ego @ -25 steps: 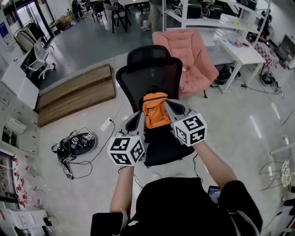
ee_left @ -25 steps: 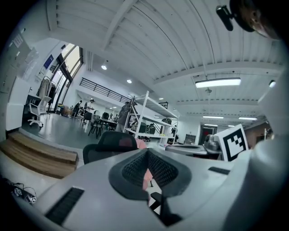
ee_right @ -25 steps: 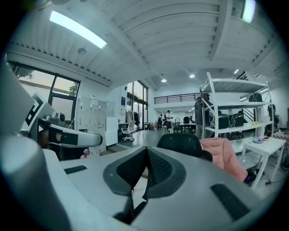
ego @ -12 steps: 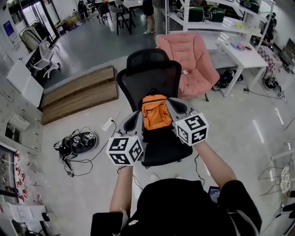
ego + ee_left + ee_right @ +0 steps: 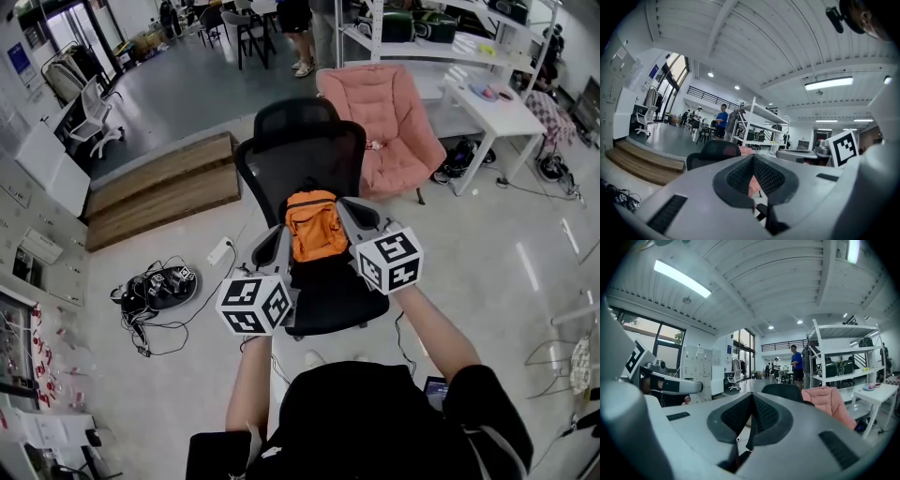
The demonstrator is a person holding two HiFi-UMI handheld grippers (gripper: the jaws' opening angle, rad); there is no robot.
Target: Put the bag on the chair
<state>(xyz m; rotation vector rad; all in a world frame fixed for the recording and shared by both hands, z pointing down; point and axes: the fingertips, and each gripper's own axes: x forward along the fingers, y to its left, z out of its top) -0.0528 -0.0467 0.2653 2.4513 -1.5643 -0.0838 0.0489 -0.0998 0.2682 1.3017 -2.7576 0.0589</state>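
Black sleeves give way to forearms stretched forward side by side, with both grippers held about level and angled inward. The left gripper and the right gripper are each clamped on one side of the orange bag, with dark strap caught between their closed jaws. The bag, puffy with a front pocket, hangs upright over the seat of the black mesh chair, in front of its backrest. Compared with a second ago, the hold and the bag's placing look nearly unchanged.
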